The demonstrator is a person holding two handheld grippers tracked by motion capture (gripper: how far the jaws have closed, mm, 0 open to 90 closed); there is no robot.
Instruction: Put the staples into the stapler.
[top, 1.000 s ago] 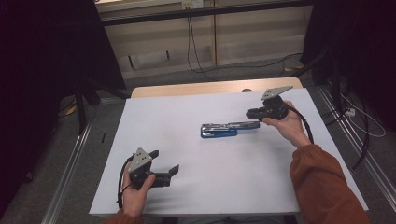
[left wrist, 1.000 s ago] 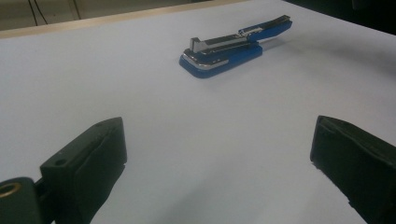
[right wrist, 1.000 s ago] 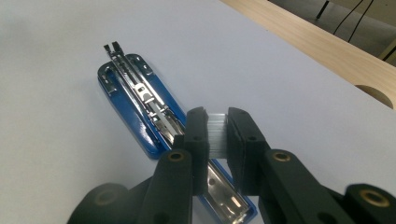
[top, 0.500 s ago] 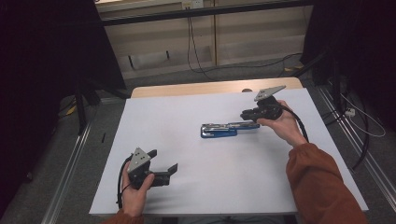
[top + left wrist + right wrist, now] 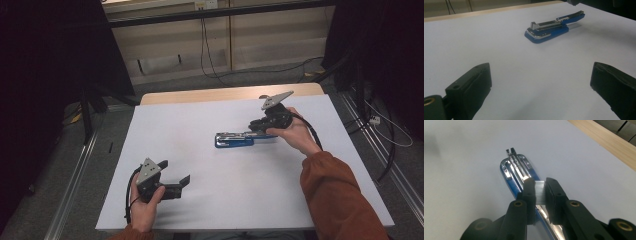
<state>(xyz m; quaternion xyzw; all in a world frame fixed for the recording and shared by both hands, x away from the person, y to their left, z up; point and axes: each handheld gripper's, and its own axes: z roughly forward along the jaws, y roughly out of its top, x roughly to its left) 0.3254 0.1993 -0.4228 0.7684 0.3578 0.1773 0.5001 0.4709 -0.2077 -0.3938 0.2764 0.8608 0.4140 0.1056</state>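
A blue and chrome stapler (image 5: 234, 139) lies near the middle of the white table top (image 5: 200, 115), its upper part slightly raised (image 5: 549, 28). My right gripper (image 5: 256, 128) hovers over the stapler's right end. In the right gripper view, the right gripper (image 5: 539, 185) is shut on a small silvery strip of staples (image 5: 539, 192), just above the stapler's shiny channel (image 5: 512, 168). My left gripper (image 5: 175, 171) rests at the front left of the table, well away from the stapler. The left gripper (image 5: 541, 75) stands wide open with nothing between its fingers.
A wooden table edge (image 5: 220, 93) runs along the far side. Cables (image 5: 205, 45) trail on the floor beyond it, and dark curtains hang at both sides. A metal rail (image 5: 75, 170) runs along the table's left.
My right gripper has shifted a little to the left, over the stapler's rear end, still holding the strip. The left gripper and the stapler have not moved.
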